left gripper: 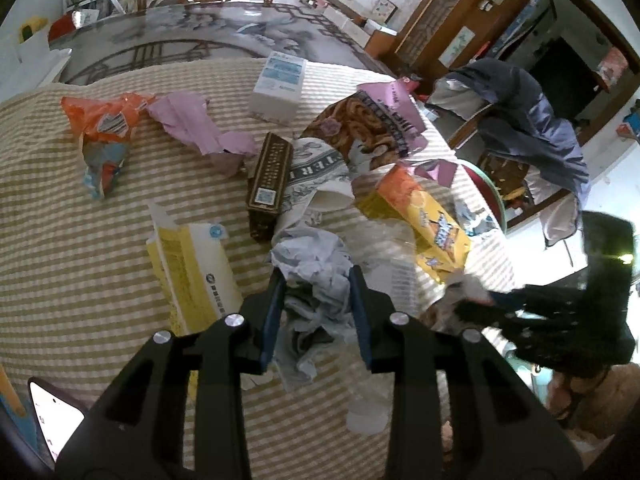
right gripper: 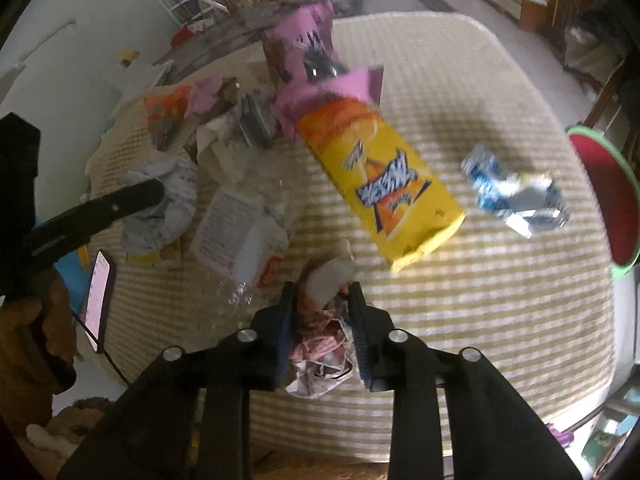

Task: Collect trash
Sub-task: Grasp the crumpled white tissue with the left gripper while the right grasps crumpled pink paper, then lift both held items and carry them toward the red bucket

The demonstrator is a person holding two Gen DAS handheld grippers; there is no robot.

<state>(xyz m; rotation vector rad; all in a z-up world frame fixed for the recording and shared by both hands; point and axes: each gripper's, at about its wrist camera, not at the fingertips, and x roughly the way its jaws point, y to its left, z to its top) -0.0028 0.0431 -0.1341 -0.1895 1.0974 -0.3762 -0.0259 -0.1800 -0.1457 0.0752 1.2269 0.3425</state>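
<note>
Crumpled grey paper [left gripper: 316,280] sits clamped in the left gripper [left gripper: 318,280]. Only the right view shows the right gripper [right gripper: 320,296] pinching a reddish wrapper [right gripper: 320,340] and, past the yellow bag [right gripper: 384,184], bare cloth [right gripper: 480,300] running to the edge.

Left wrist view: phone [left gripper: 56,420] at lower left cut by the frame edge and partly behind the left claw's body. Right claw [left gripper: 486,298] at right, motion-blurred; its fingertips not resolvable there. Clear plastic bottle [left gripper: 368,400] partly hidden under the claw arm. Right wrist view: whole frame slightly blurred; print on the yellow snack bag [right gripper: 384,184] unreadable. Red basin [right gripper: 608,200] cut by the right edge. Crumpled wrapper [right gripper: 320,344] partly hidden between the claw pads.
</note>
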